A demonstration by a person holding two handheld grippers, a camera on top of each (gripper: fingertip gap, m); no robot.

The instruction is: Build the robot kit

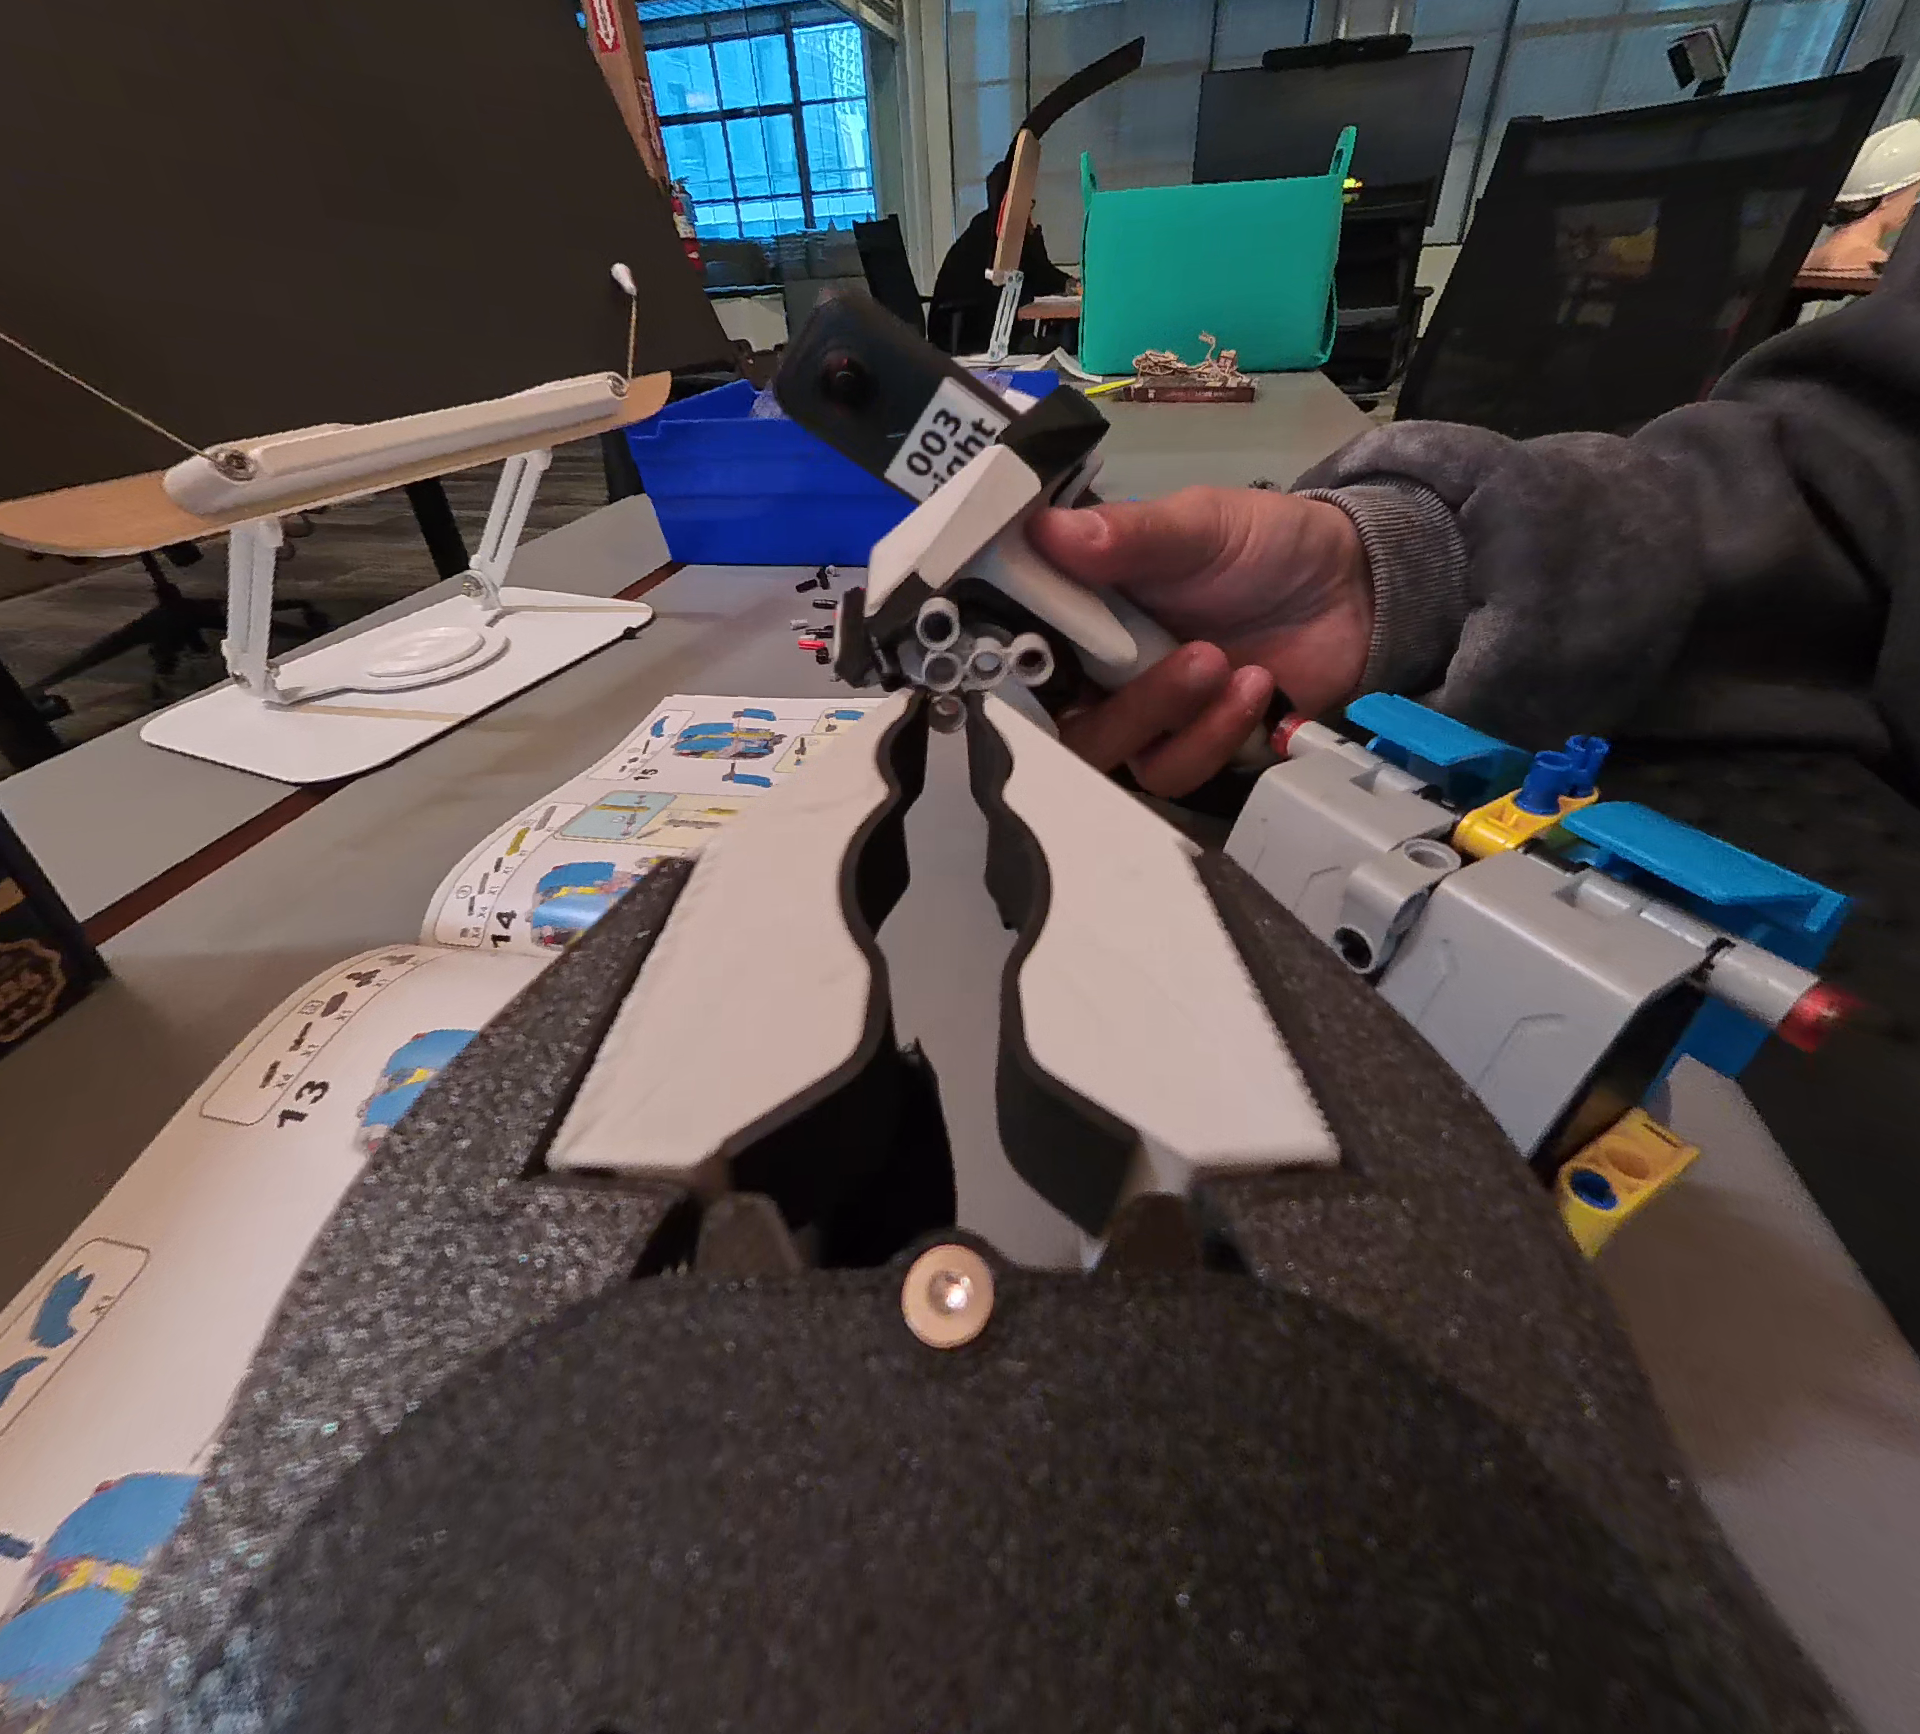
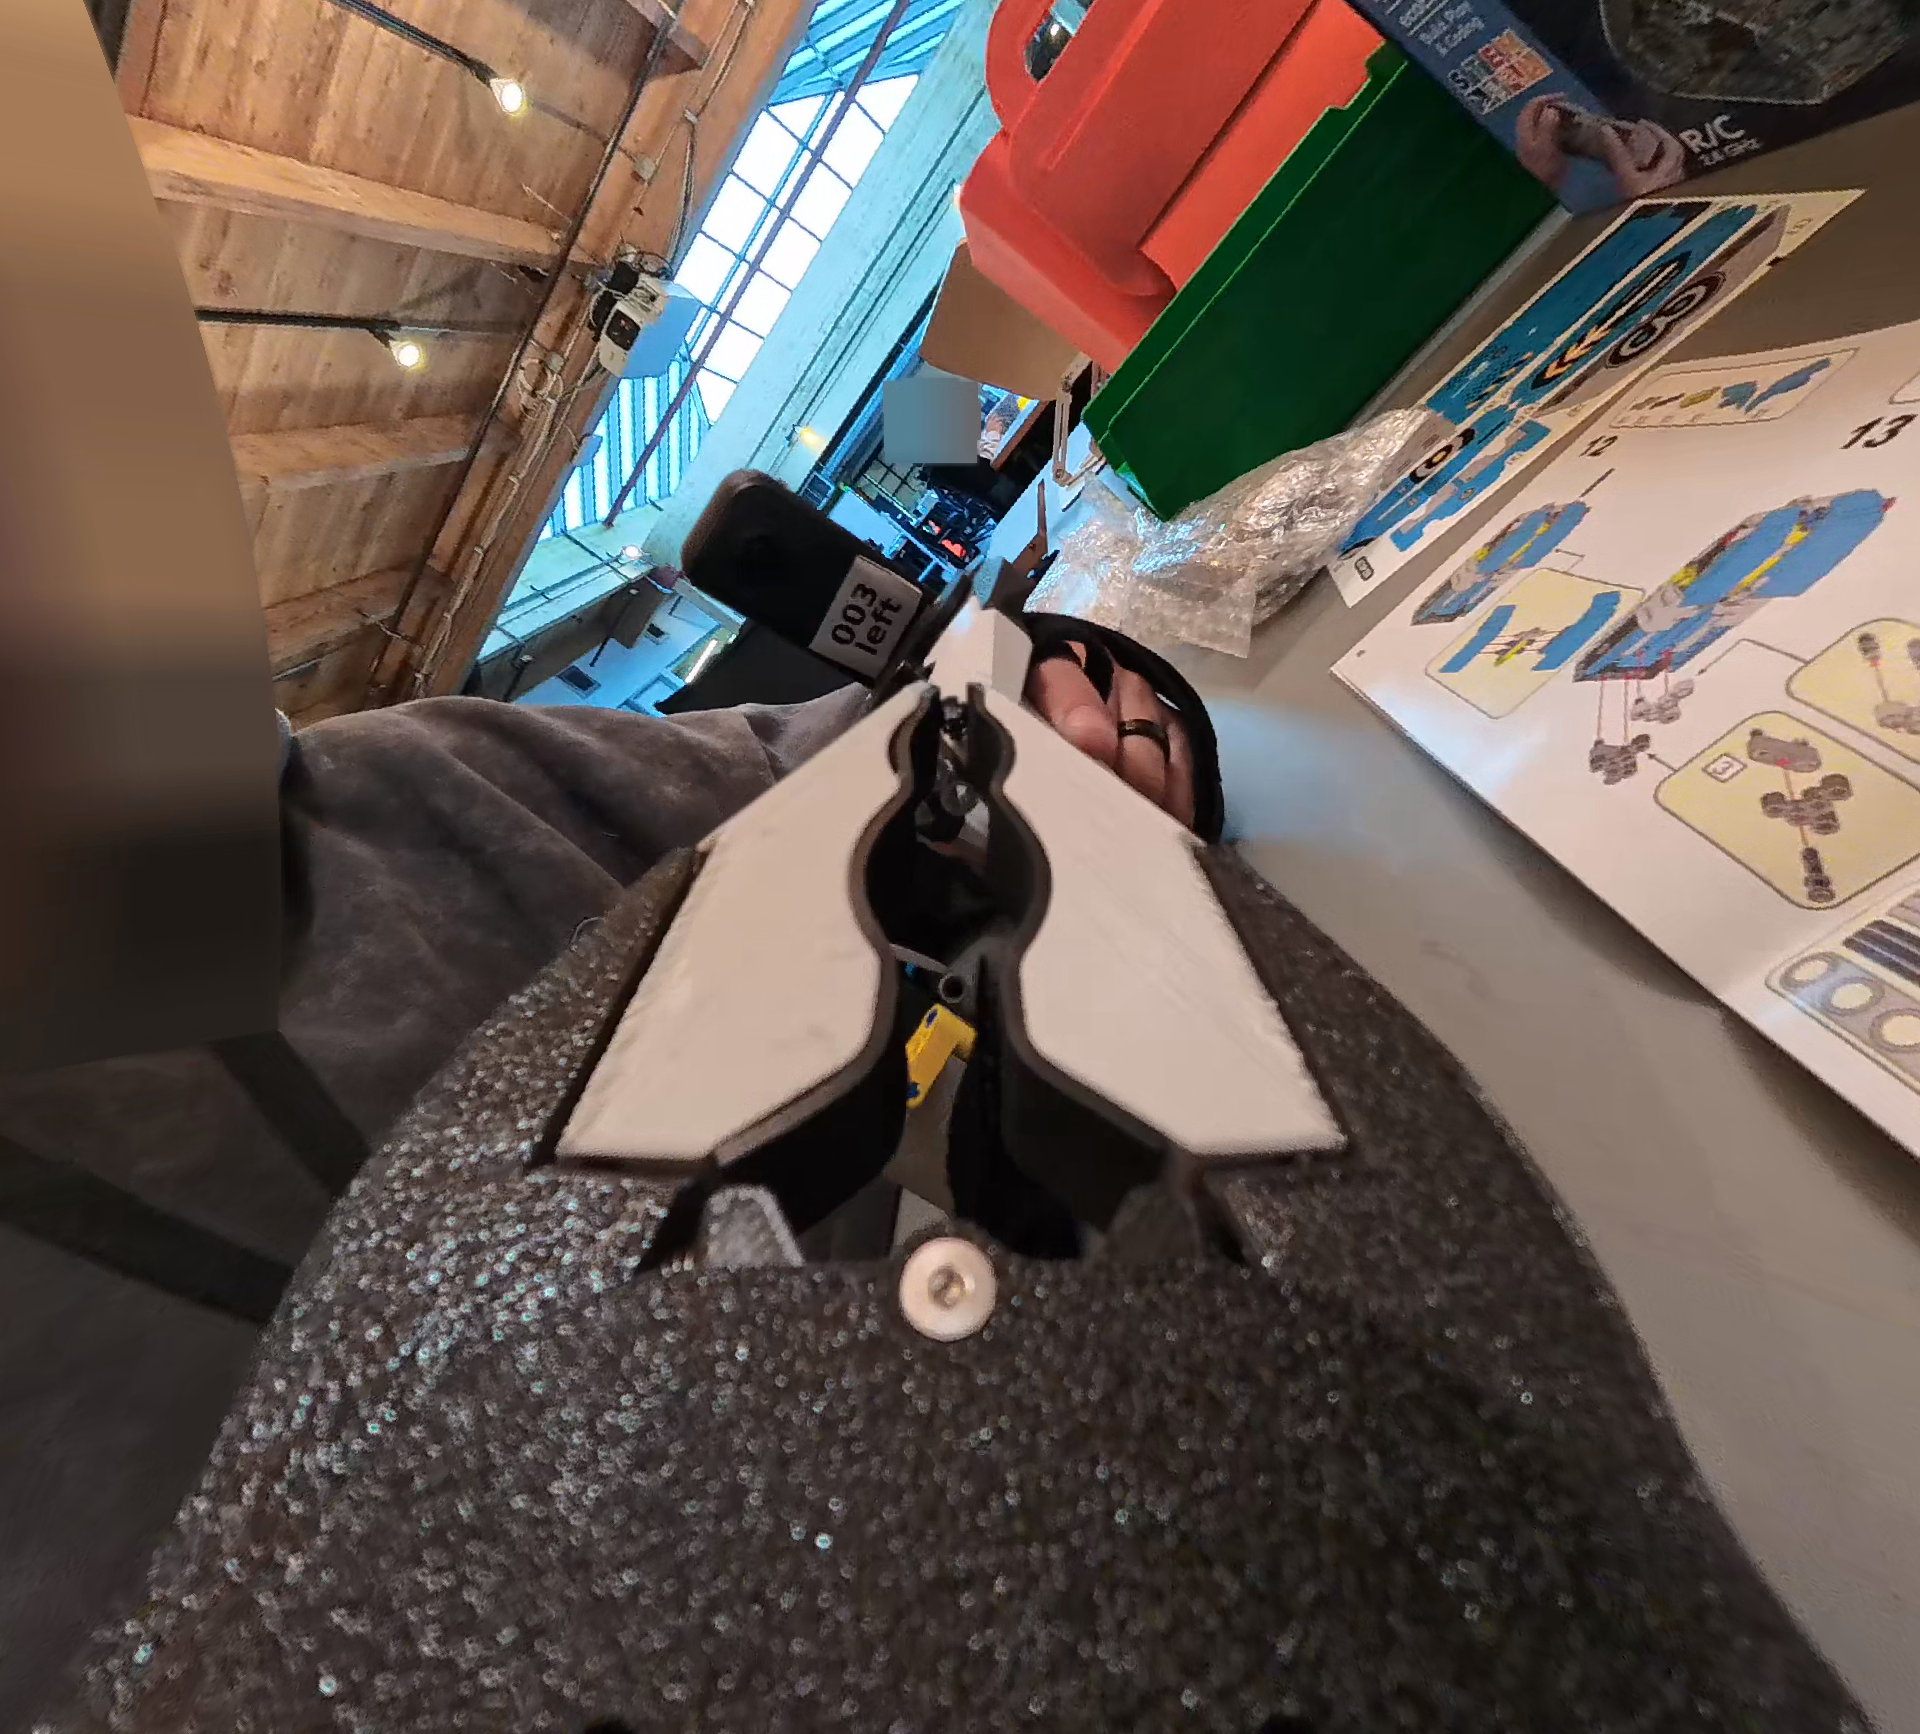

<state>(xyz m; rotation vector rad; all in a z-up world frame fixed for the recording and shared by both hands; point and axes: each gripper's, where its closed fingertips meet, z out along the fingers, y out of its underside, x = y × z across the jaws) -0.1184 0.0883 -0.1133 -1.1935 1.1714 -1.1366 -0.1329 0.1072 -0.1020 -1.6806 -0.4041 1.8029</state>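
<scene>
two labelled grippers [image 1: 943,710] [image 2: 961,710], numbered instruction booklet [image 1: 623,811]

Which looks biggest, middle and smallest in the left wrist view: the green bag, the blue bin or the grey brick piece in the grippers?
As they look there:
1. green bag
2. blue bin, partly hidden, so unsure against the bag
3. grey brick piece, smallest, though nearest the camera

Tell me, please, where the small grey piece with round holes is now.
In the left wrist view, the grey holed piece is at centre, off the table, between the tips of the left gripper and the right gripper.
</scene>
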